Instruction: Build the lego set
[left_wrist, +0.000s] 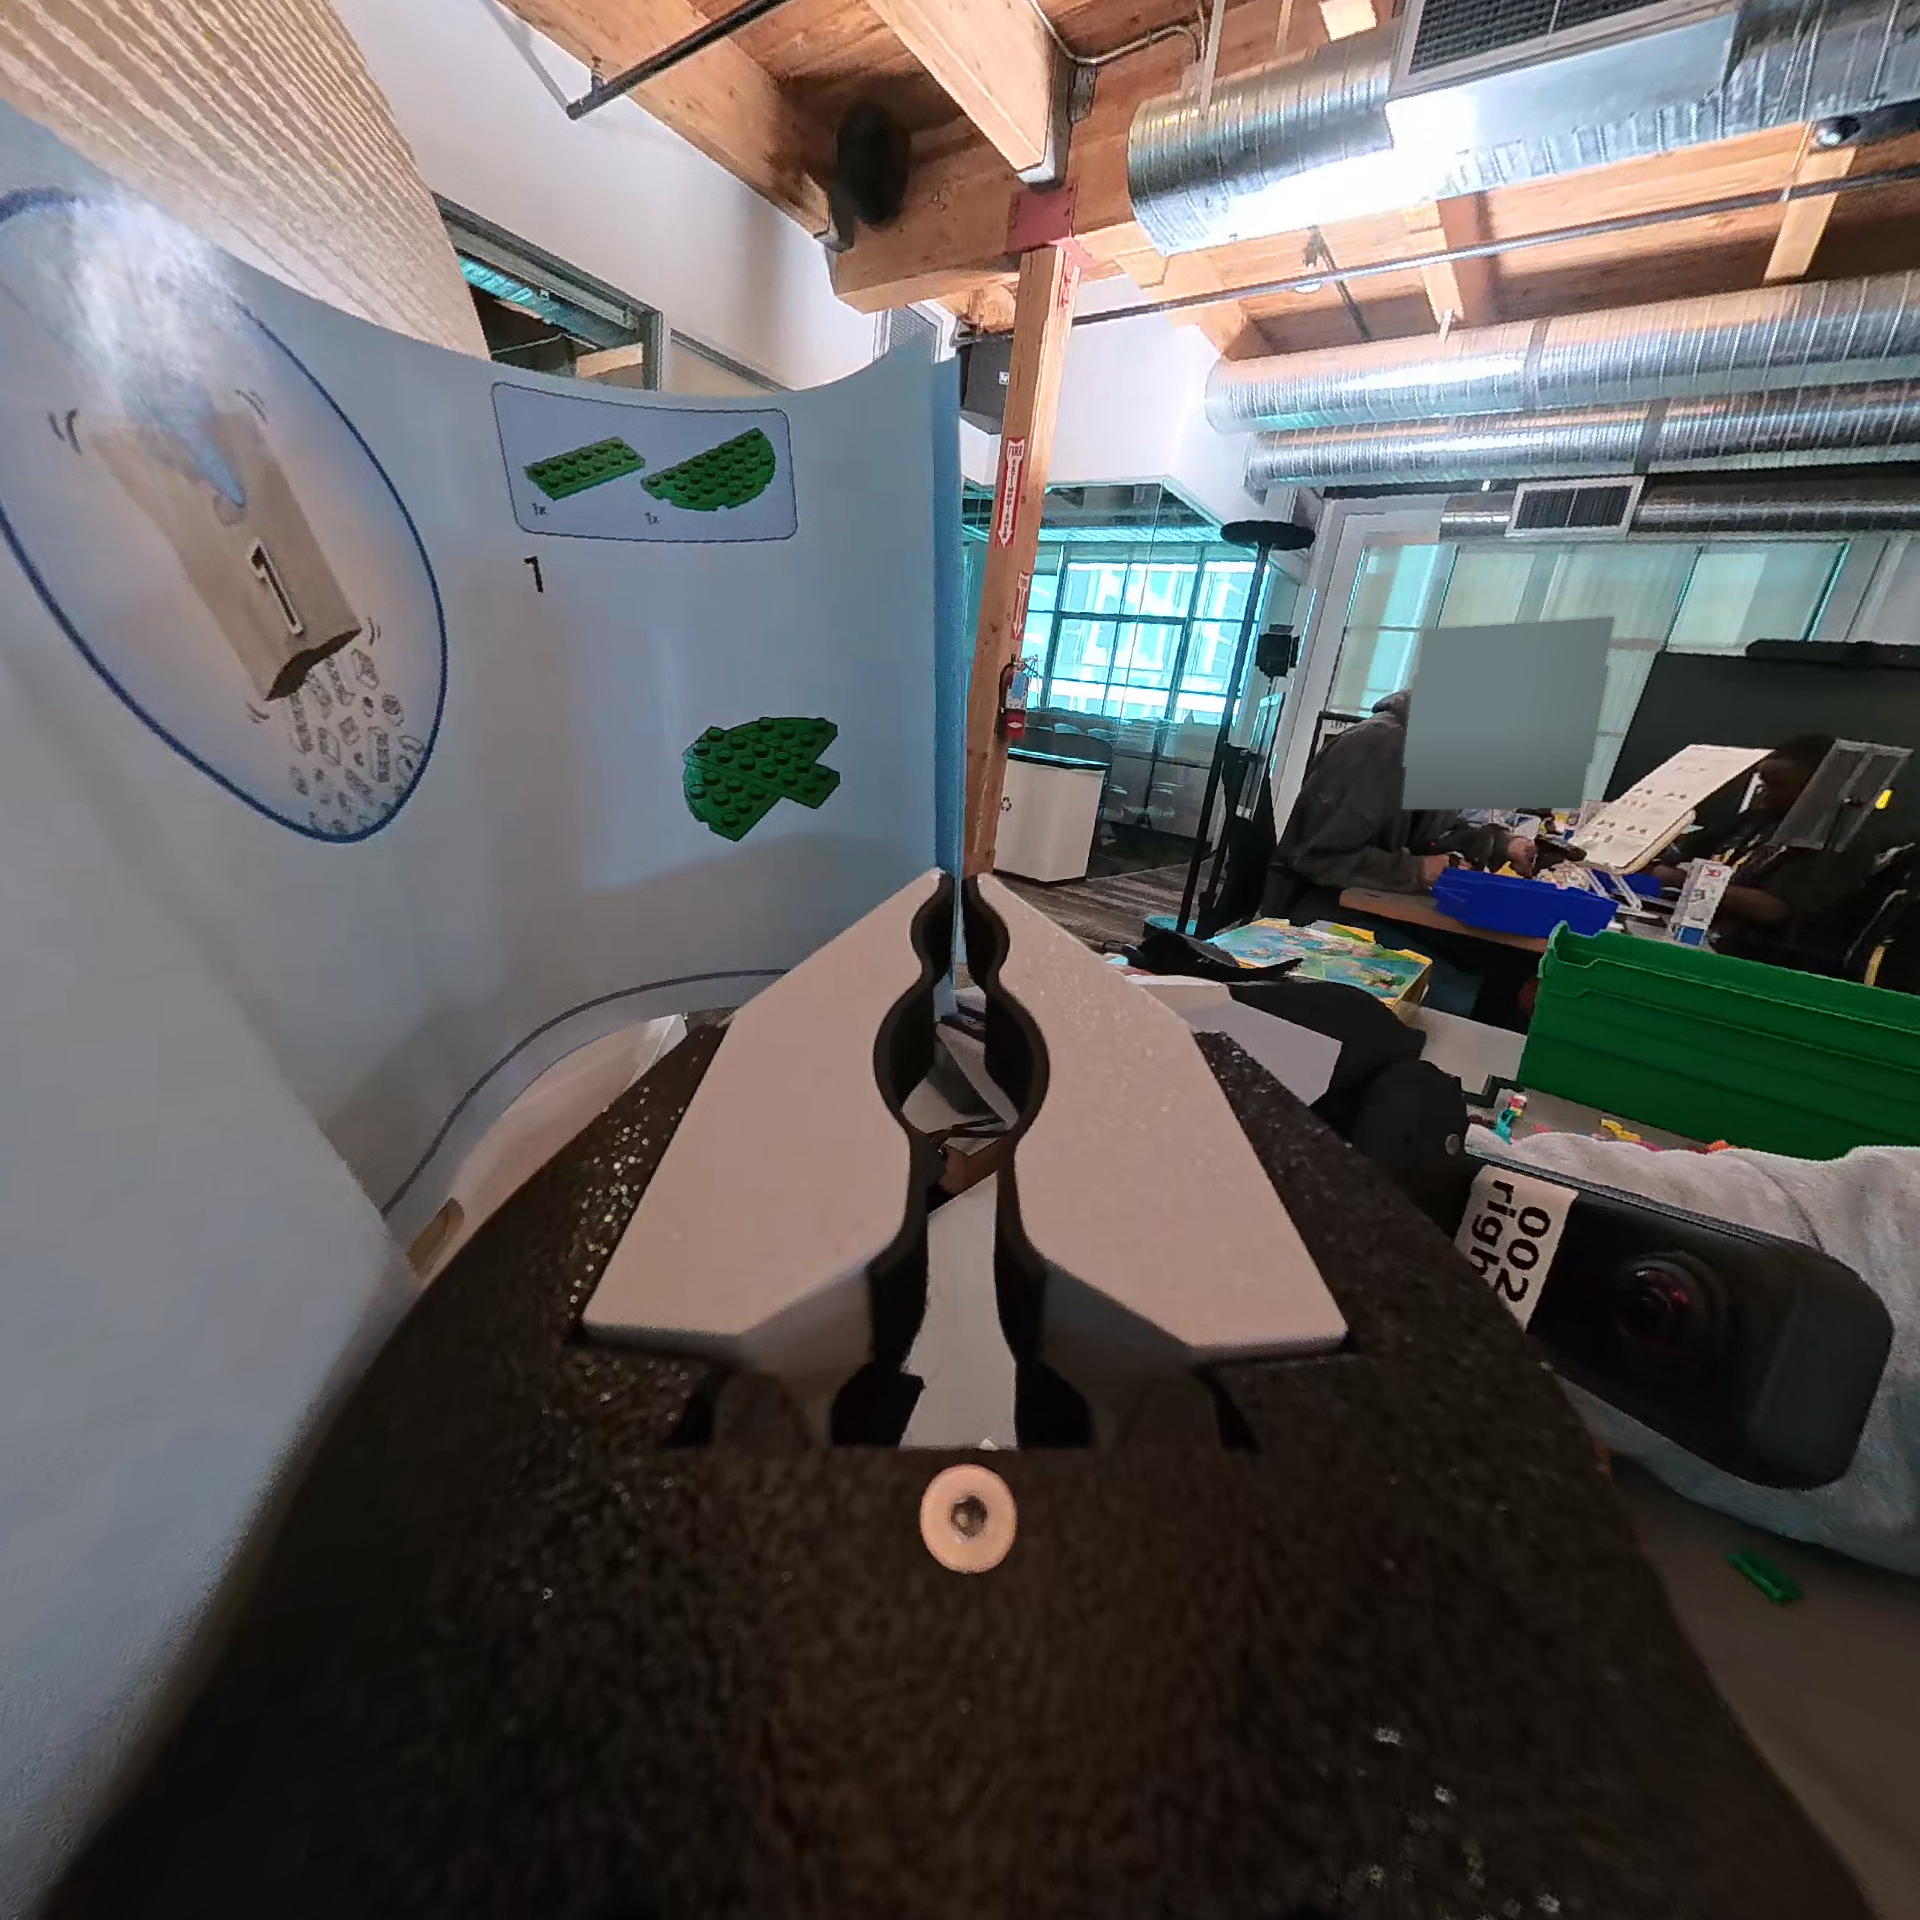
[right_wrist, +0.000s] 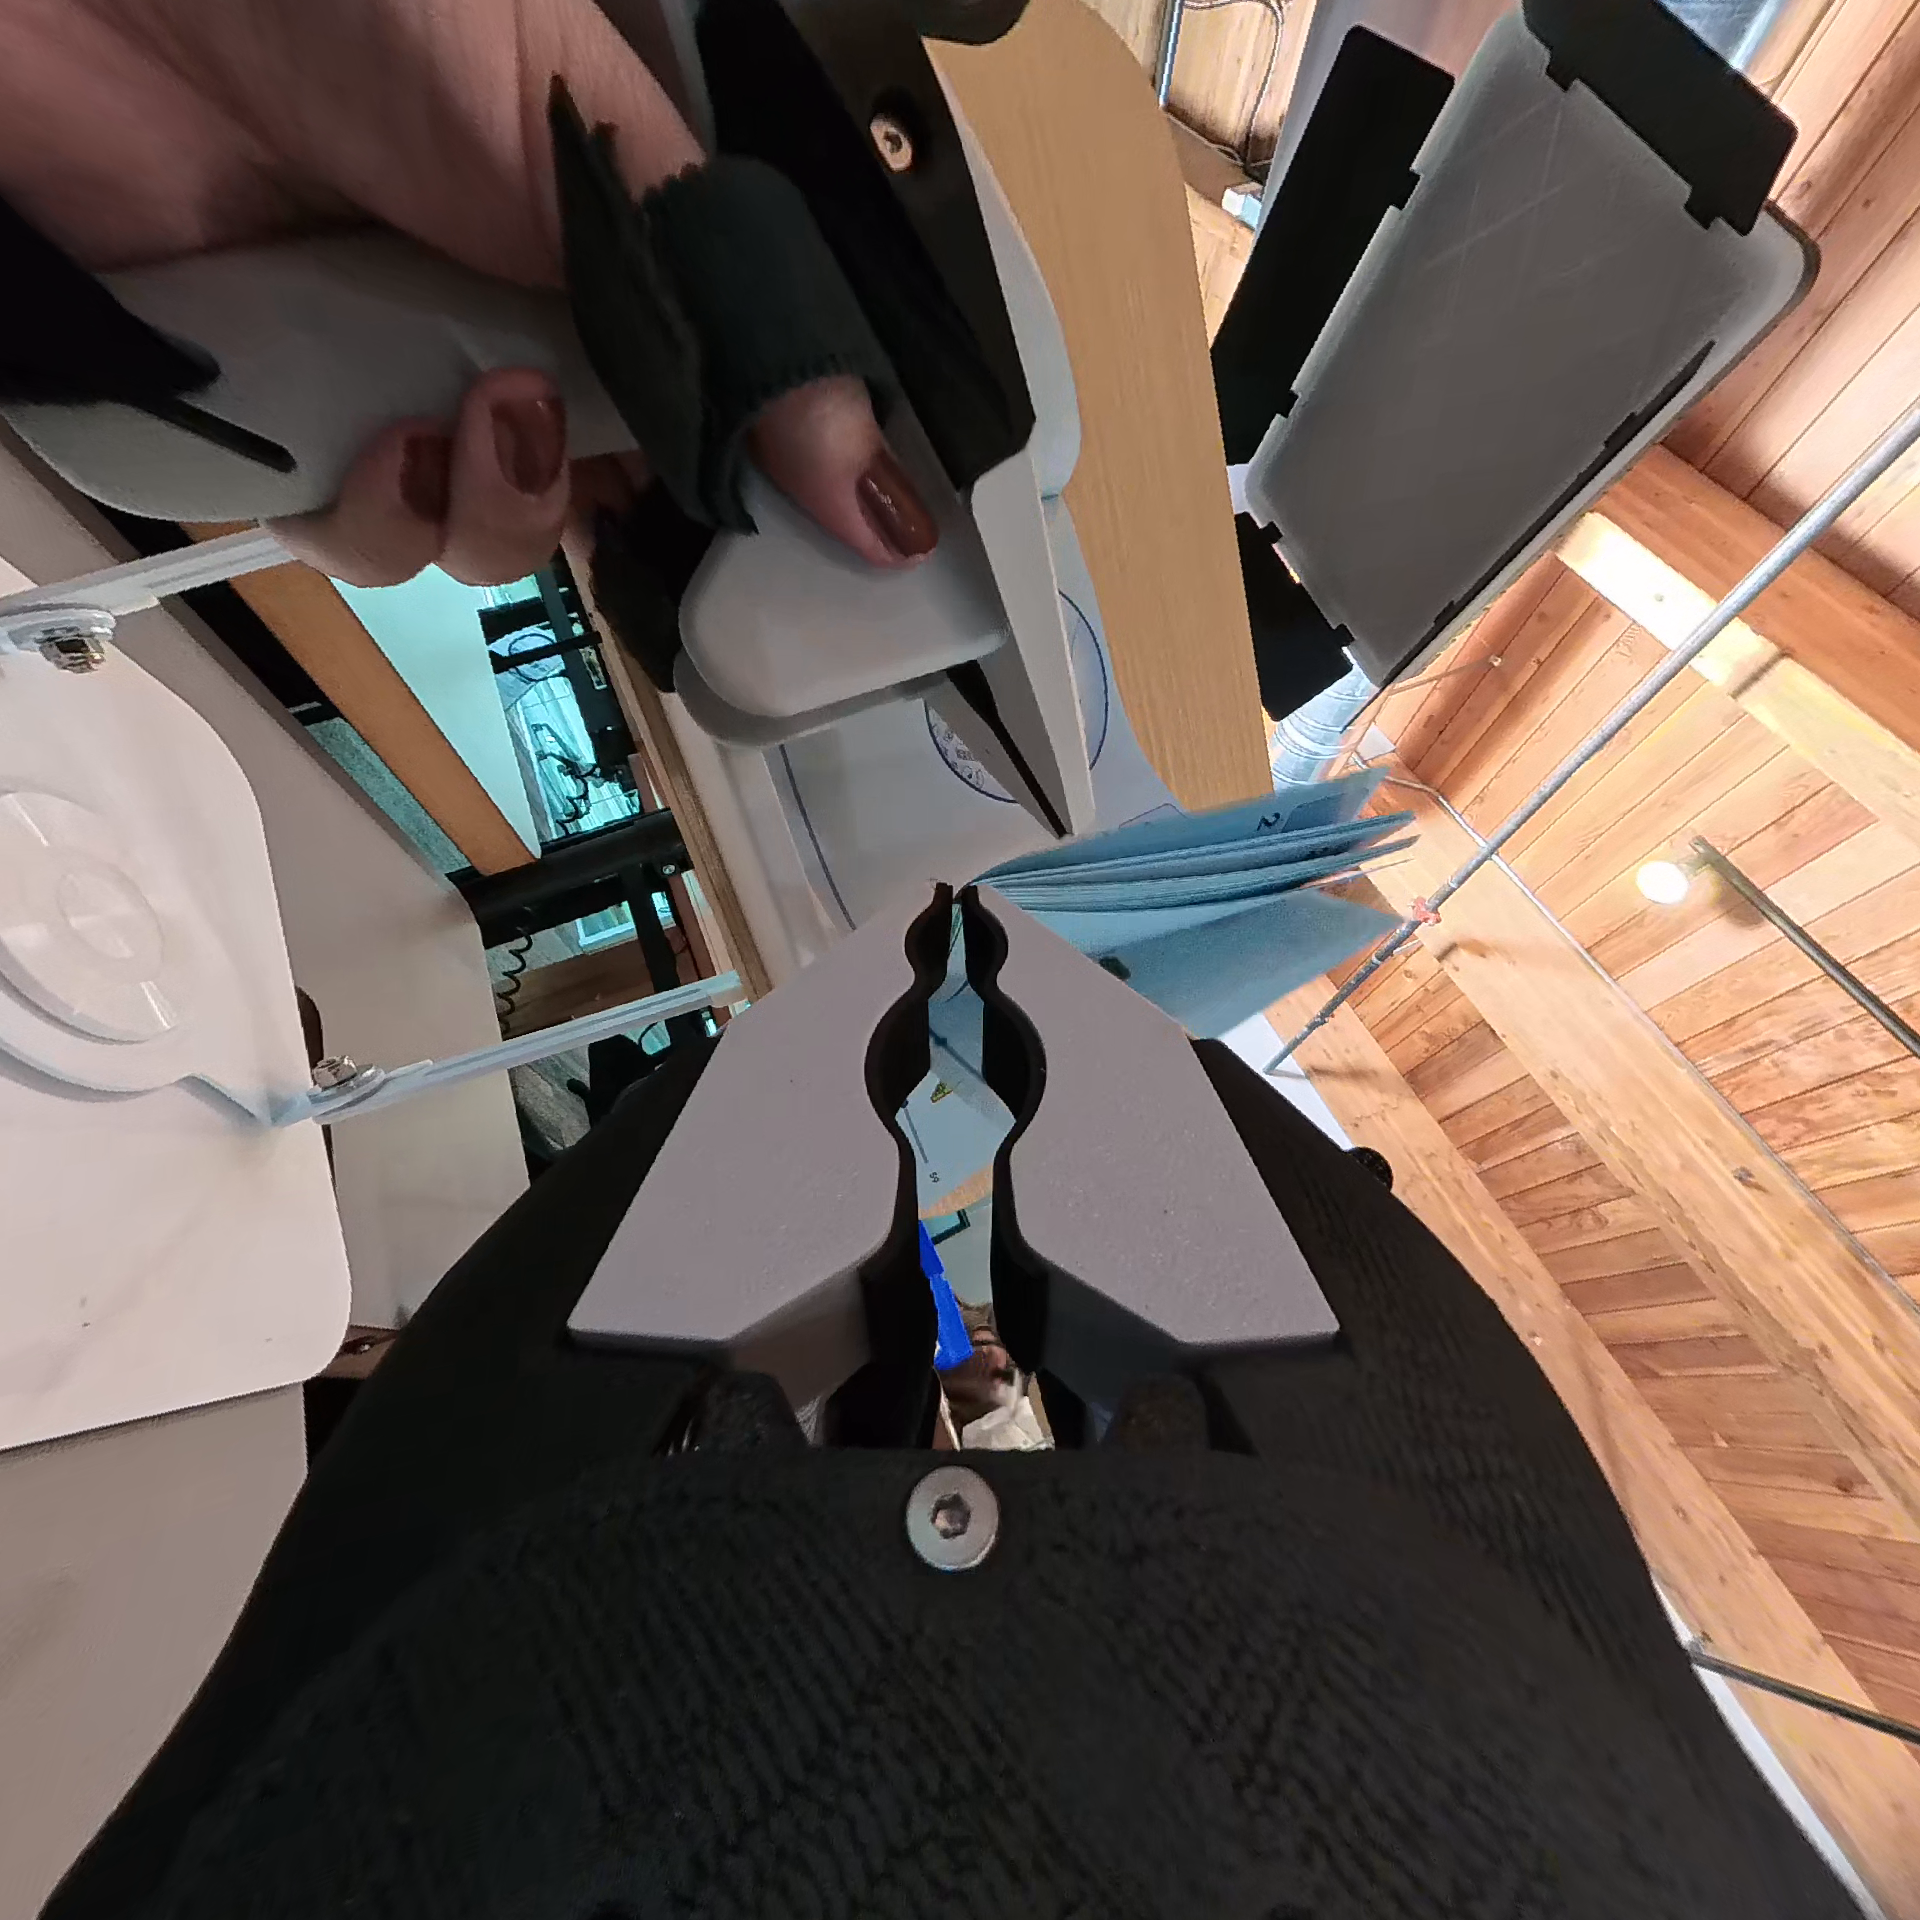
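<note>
In the left wrist view, the left gripper (left_wrist: 961, 883) is clamped on the edge of a light-blue page of a brick-building instruction booklet (left_wrist: 644, 665), which curves away to the left. A green bin (left_wrist: 1714, 1029) stands to the right, with a camera (left_wrist: 1683, 1330) on the other gripper near it.

In the right wrist view, the right gripper (right_wrist: 954, 894) is pinched on the booklet at its spine; the pages (right_wrist: 1195, 868) fan rightward. A hand (right_wrist: 499, 457) holds the left gripper (right_wrist: 1049, 810) just above.
</note>
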